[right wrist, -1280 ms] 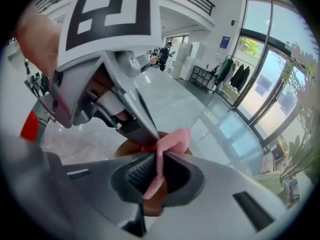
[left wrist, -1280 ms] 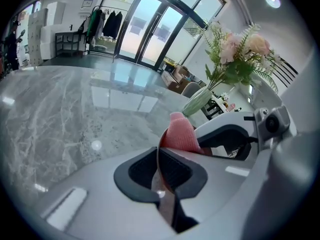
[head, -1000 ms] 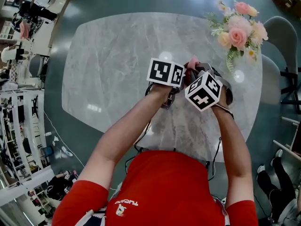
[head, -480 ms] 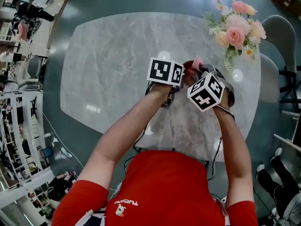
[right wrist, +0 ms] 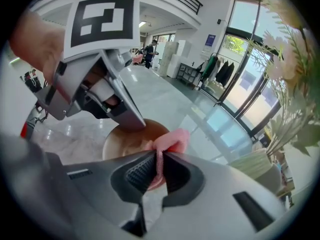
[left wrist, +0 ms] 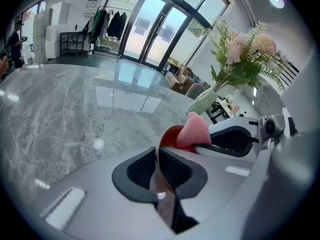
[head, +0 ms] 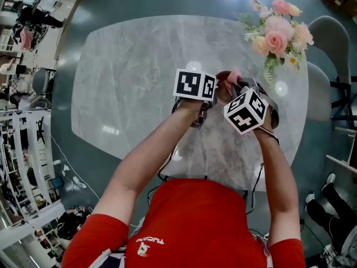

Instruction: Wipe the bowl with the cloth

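Observation:
A brown-red bowl [right wrist: 125, 140] is held above the marble table [head: 139, 77]; its rim runs between the jaws of my left gripper [left wrist: 156, 171], which is shut on it. My right gripper [right wrist: 159, 170] is shut on a pink cloth [right wrist: 172, 140], and the cloth lies against the inside of the bowl. In the left gripper view the cloth [left wrist: 194, 132] bulges over the bowl's red edge [left wrist: 169, 135]. In the head view both grippers meet at the table's right half, with the cloth [head: 232, 75] poking out between them; the bowl is mostly hidden there.
A vase of pink flowers [head: 279, 35] stands at the table's far right corner, close behind the grippers. A grey chair [head: 334, 43] sits beyond that corner. The person's arms and red shirt [head: 195, 222] fill the near side.
The right gripper's marker cube has shifted slightly to the right. The left gripper and the bowl stay where they were.

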`<action>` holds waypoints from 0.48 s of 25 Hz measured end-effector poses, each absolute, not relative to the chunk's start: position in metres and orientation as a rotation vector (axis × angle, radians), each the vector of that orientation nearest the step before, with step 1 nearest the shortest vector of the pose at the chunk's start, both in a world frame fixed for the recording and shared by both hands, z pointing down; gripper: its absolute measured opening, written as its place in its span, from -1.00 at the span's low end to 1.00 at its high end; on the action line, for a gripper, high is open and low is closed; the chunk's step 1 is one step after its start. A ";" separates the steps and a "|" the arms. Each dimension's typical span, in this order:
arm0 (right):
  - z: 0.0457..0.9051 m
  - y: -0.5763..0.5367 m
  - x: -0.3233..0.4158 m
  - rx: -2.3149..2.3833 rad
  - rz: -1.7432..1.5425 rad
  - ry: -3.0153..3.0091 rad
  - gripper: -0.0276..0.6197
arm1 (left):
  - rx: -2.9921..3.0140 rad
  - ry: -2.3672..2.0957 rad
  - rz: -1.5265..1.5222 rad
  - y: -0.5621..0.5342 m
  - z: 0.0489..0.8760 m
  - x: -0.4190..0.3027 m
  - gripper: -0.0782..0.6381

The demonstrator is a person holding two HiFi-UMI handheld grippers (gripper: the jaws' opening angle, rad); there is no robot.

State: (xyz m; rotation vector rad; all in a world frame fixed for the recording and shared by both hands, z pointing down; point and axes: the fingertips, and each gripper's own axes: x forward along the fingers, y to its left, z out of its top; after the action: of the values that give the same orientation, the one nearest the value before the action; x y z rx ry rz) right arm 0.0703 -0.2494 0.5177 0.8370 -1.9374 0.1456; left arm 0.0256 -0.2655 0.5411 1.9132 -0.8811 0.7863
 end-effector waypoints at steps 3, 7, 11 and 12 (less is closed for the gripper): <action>0.517 -0.249 0.070 0.847 0.156 -1.953 -0.85 | 1.935 -0.884 0.761 -0.268 0.537 0.026 -0.72; 0.514 -0.248 0.069 0.878 0.166 -1.979 -0.85 | 1.951 -0.897 0.732 -0.269 0.532 0.023 -0.70; 0.506 -0.251 0.071 0.926 0.155 -2.011 -0.85 | 1.980 -0.901 0.706 -0.271 0.528 0.023 -0.60; 0.504 -0.252 0.072 0.940 0.152 -2.019 -0.85 | 1.991 -0.904 0.700 -0.271 0.527 0.023 -0.58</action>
State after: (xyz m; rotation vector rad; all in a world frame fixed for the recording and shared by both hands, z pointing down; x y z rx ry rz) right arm 0.0716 -0.2516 0.5036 0.9396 -2.0186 0.1520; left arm 0.0227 -0.2714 0.5268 1.9911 -0.9043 0.6998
